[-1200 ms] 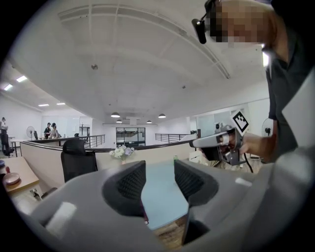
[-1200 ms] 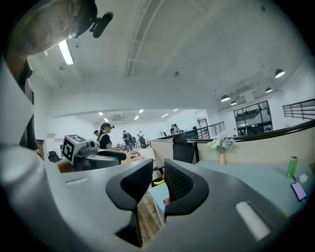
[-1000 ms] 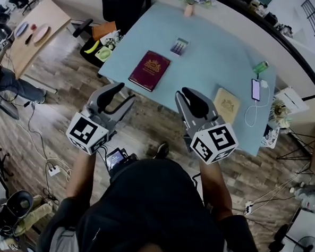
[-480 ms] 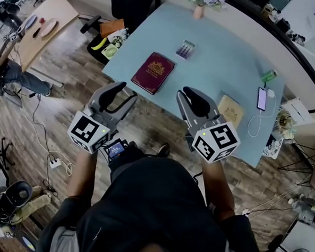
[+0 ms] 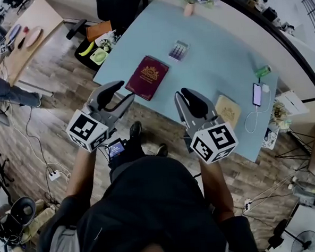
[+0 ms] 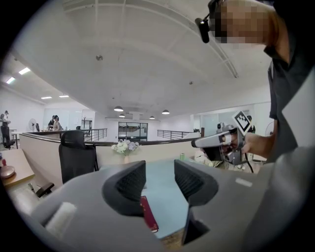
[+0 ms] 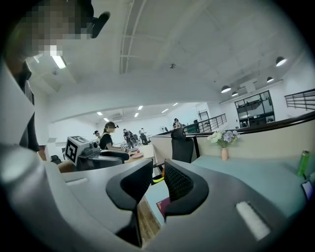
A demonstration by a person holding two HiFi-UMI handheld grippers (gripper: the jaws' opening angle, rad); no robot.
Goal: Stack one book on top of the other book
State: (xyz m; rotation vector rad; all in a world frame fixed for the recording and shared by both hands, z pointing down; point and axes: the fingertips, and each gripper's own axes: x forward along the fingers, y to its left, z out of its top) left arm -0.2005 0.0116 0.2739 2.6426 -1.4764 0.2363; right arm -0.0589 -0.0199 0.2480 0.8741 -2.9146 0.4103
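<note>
A maroon book (image 5: 148,77) lies near the front left corner of the light blue table (image 5: 217,66). A tan book (image 5: 227,111) lies further right by the front edge. Both grippers hang over the wooden floor, short of the table. My left gripper (image 5: 118,96) is open and empty, and the maroon book (image 6: 147,219) shows below its jaws (image 6: 160,170). My right gripper (image 5: 190,102) holds nothing, with its jaws nearly together (image 7: 158,170). A corner of the maroon book (image 7: 162,204) peeks under them.
On the table stand a flower vase (image 5: 188,9), a small striped box (image 5: 178,48), a green can (image 5: 260,68) and a phone on a cable (image 5: 256,91). A black chair (image 5: 121,5) stands at its far left corner. Cables lie on the floor (image 5: 47,156).
The head view has swung a little, so the table sits slightly differently in the frame. Both grippers keep the same pose and the books have not moved.
</note>
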